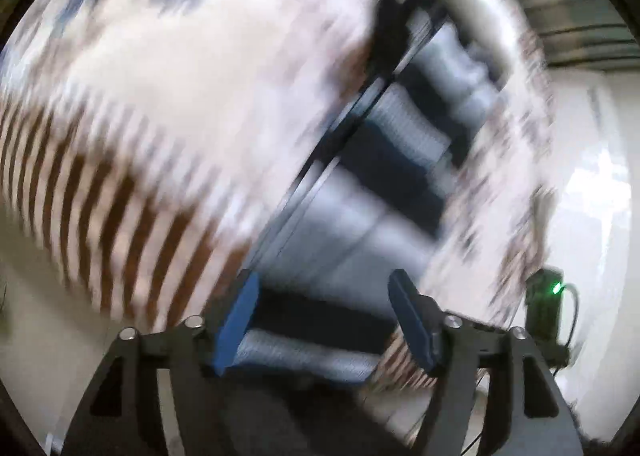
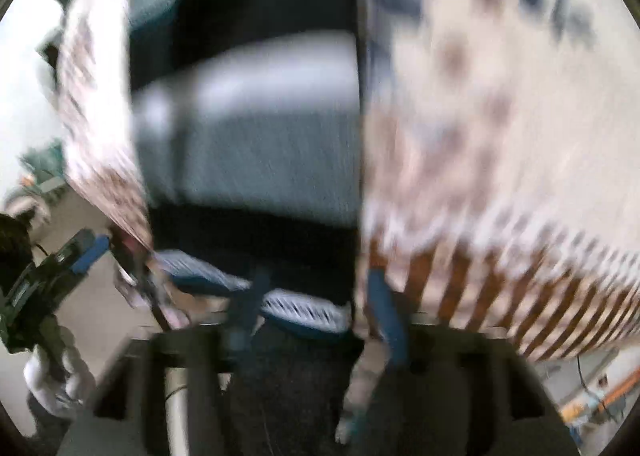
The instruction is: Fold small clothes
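A: Now, item: striped cloth [image 1: 360, 192], lying on patterned sheet [image 1: 180, 76], long axis running away from both tools.
B: Left gripper [image 1: 324, 320] gaping, empty, directly above it; right gripper [image 2: 316, 320] blurred, apparently parted.

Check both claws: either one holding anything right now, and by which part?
Nothing held. The left claw stands open over the dark-and-light striped garment, its pads clear of it. The right claw looks open too, though blur hides any contact.

Pale floor [image 1: 32, 320], bright white wall [image 1: 588, 176]
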`<state>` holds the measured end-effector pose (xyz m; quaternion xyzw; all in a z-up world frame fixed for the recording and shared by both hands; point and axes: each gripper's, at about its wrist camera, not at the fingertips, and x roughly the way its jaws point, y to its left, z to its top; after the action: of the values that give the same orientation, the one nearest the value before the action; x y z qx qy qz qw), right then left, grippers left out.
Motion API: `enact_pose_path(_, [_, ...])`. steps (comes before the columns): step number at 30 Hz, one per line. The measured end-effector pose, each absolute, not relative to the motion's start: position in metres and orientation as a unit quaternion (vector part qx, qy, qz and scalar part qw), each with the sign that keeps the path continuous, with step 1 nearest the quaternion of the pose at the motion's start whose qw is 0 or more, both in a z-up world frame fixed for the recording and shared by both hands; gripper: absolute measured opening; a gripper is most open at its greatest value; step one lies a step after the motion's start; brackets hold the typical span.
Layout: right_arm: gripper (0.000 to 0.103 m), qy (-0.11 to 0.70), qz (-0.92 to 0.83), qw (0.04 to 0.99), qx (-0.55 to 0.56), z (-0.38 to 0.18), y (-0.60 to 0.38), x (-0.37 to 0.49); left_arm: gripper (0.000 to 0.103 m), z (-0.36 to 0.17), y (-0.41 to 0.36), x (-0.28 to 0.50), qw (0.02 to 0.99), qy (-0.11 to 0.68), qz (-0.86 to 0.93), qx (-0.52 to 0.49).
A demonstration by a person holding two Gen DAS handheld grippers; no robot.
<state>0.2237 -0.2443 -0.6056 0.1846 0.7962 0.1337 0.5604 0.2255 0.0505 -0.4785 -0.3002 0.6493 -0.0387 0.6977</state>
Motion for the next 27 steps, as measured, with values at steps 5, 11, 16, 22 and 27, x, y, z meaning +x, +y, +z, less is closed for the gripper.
enact_pose_path(5, [0.063, 0.728, 0.11, 0.63, 0.246, -0.568, -0.297, 0.324, 0.066, -0.48, 0.036, 0.366, 0.74, 0.591, -0.065, -0.314])
enact_pose_path(11, [0.063, 0.679, 0.073, 0.682, 0.262, -0.562, -0.319, 0.478, 0.066, -0.551, 0.0, 0.521, 0.728, 0.61, -0.093, -0.299])
enact_pose_path(16, [0.063, 0.662, 0.051, 0.691, 0.285, -0.581, -0.32, 0.57, 0.008, -0.571, -0.015, 0.549, 0.745, 0.608, -0.126, -0.244])
enact_pose_path(22, [0.038, 0.65, 0.046, 0.699, 0.294, -0.604, -0.304, 0.613, 0.008, -0.527, 0.013, 0.536, 0.784, 0.549, -0.145, -0.251])
enact_pose_path(27, [0.003, 0.635, 0.044, 0.733, 0.239, -0.602, -0.279, 0.624, 0.008, -0.577, 0.041, 0.559, 0.751, 0.589, -0.115, -0.277])
